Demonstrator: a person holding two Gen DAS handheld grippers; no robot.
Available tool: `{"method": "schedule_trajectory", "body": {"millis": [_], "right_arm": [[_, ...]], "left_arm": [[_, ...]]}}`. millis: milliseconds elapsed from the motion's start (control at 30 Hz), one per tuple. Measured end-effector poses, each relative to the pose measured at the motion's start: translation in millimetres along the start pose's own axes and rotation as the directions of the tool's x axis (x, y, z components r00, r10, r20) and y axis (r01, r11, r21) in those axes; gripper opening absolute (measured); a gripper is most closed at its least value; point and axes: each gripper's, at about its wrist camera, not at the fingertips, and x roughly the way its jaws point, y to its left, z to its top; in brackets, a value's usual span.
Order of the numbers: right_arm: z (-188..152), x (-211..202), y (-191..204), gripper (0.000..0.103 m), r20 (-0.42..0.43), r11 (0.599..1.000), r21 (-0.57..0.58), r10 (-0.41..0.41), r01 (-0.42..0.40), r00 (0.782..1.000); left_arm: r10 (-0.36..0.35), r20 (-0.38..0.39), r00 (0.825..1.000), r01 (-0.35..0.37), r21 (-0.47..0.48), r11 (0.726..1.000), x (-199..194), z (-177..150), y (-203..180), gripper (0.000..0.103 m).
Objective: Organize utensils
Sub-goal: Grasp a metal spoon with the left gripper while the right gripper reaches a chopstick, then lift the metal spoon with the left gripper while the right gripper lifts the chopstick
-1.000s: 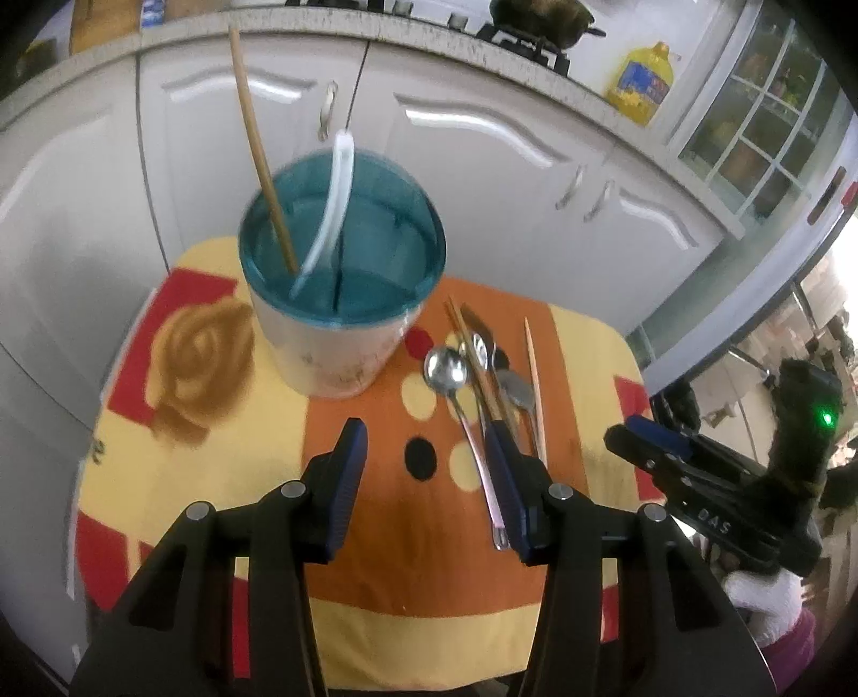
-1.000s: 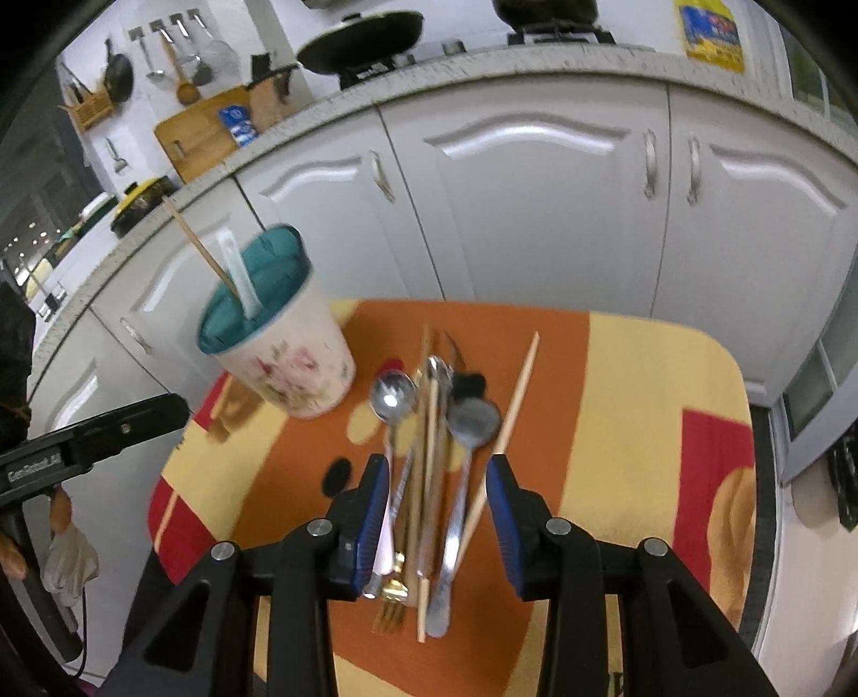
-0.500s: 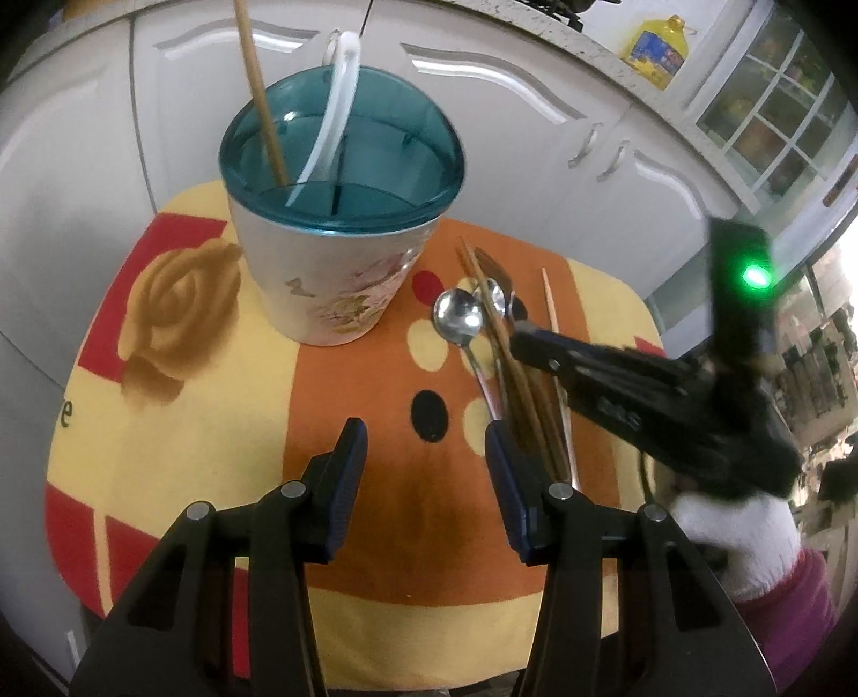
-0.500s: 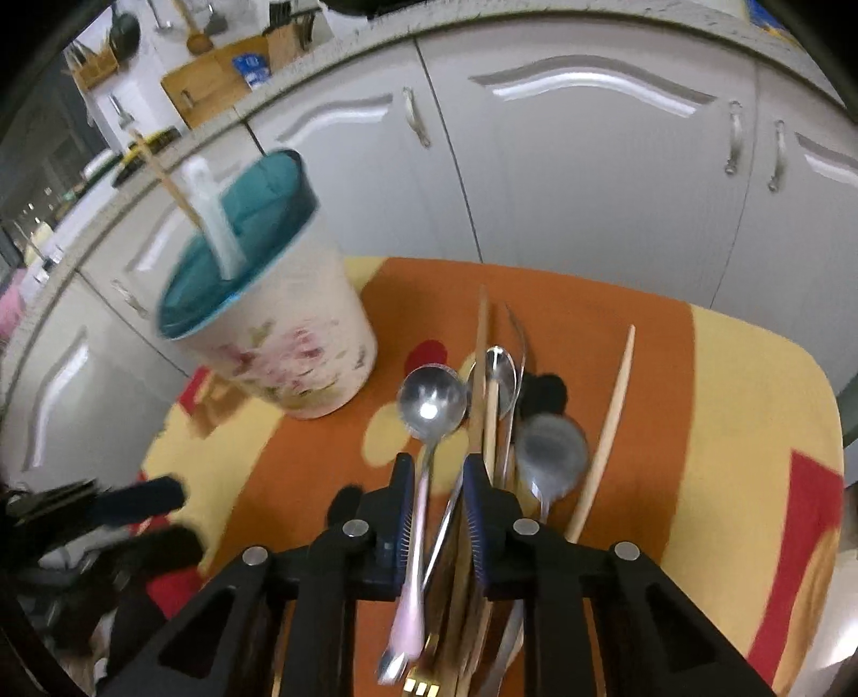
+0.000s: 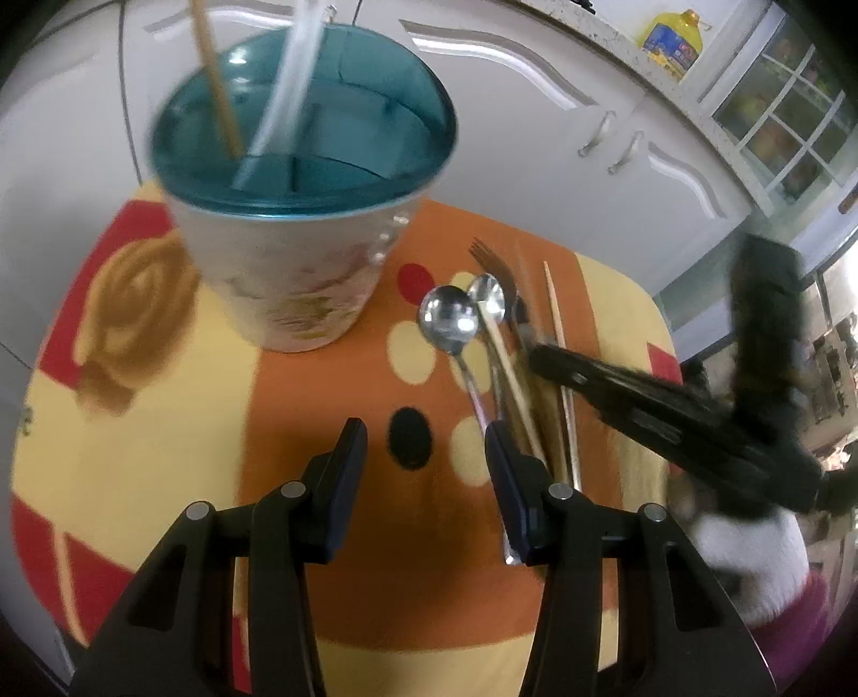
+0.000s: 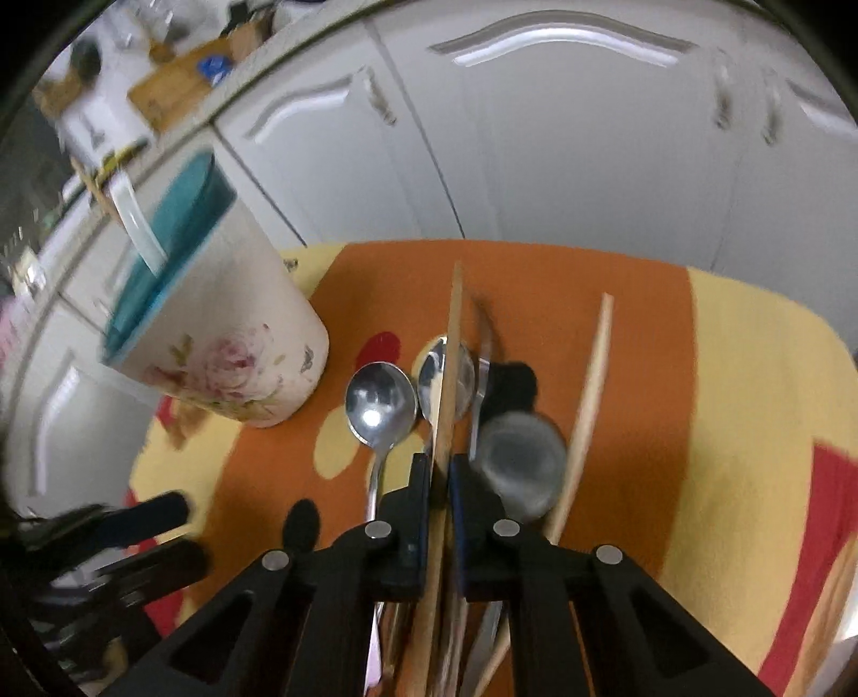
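A floral utensil cup point(image 5: 292, 268) with a teal inside stands on the cloth and holds a wooden chopstick point(image 5: 214, 86) and a white utensil point(image 5: 287, 91); it also shows in the right wrist view point(image 6: 225, 354). Spoons point(image 6: 381, 405), a fork point(image 5: 485, 257) and chopsticks lie in a row right of the cup. My right gripper point(image 6: 441, 472) is shut on a wooden chopstick point(image 6: 450, 354) in that row. A second chopstick point(image 6: 590, 386) lies to its right. My left gripper point(image 5: 426, 455) is open and empty above the cloth, left of the row.
The orange, yellow and red patterned cloth point(image 5: 161, 429) covers a small table. White cabinet doors point(image 6: 563, 134) stand close behind. A yellow oil bottle point(image 5: 670, 37) sits on the counter above.
My right gripper moved down into the row of utensils and closed on a chopstick. My left gripper moved closer to the cup and stayed open.
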Motion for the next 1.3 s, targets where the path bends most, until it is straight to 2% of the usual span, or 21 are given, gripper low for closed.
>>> {"method": "schedule_trajectory", "body": {"millis": [133, 267, 367, 433, 533, 600, 667, 800, 933, 1167, 1233, 1300], "right_arm": [[-16, -23, -18, 0.006, 0.038, 0.992, 0.094, 0.080, -0.083, 0.996], [-32, -41, -29, 0.006, 0.055, 0.987, 0.128, 0.092, -0.099, 0.994], [-36, -46, -40, 0.006, 0.054, 0.987, 0.140, 0.072, -0.079, 0.996], [-41, -48, -45, 0.006, 0.048, 0.986, 0.151, 0.061, -0.068, 0.997], [-44, -47, -57, 0.006, 0.045, 0.981, 0.181, 0.061, -0.068, 0.997], [-45, -48, -60, 0.006, 0.048, 0.979, 0.189, 0.070, -0.078, 0.996], [-46, -49, -60, 0.006, 0.051, 0.978, 0.190, 0.076, -0.085, 0.996], [-48, -53, -57, 0.006, 0.056, 0.980, 0.179, 0.078, -0.087, 0.995], [-54, -56, -48, 0.006, 0.034, 0.986, 0.152, 0.058, -0.062, 0.998], [-72, -43, -38, 0.006, -0.078, 0.994, 0.108, -0.002, 0.011, 0.997], [-74, -41, -38, 0.006, -0.075, 0.994, 0.105, -0.014, 0.022, 0.997], [-72, -43, -41, 0.008, -0.065, 0.993, 0.118, -0.019, 0.027, 0.998]], "left_arm": [[0.003, -0.016, 1.000, -0.004, -0.029, 1.000, 23, 6, -10, 0.045], [0.031, 0.000, 1.000, -0.031, -0.048, 0.998, 38, 11, -18, 0.045], [0.071, -0.009, 0.997, -0.072, -0.054, 0.996, 53, 14, -23, 0.044], [0.092, -0.022, 0.996, -0.093, -0.052, 0.994, 65, 17, -25, 0.039], [0.116, 0.000, 0.993, -0.116, -0.015, 0.993, 72, 21, -32, 0.029], [0.104, -0.010, 0.994, -0.104, 0.013, 0.994, 75, 23, -33, 0.008], [0.086, -0.023, 0.996, -0.086, 0.024, 0.996, 75, 23, -29, 0.004], [0.051, -0.061, 0.997, -0.048, 0.052, 0.997, 65, 13, -17, 0.003], [0.048, -0.099, 0.994, -0.041, 0.070, 0.997, 47, -6, -3, 0.003], [0.027, -0.144, 0.989, -0.012, 0.106, 0.994, 28, -34, 3, 0.004], [0.016, -0.135, 0.991, -0.002, 0.106, 0.994, 24, -33, 6, 0.006], [0.009, -0.103, 0.995, 0.000, 0.094, 0.996, 16, -29, 14, 0.017]]}}
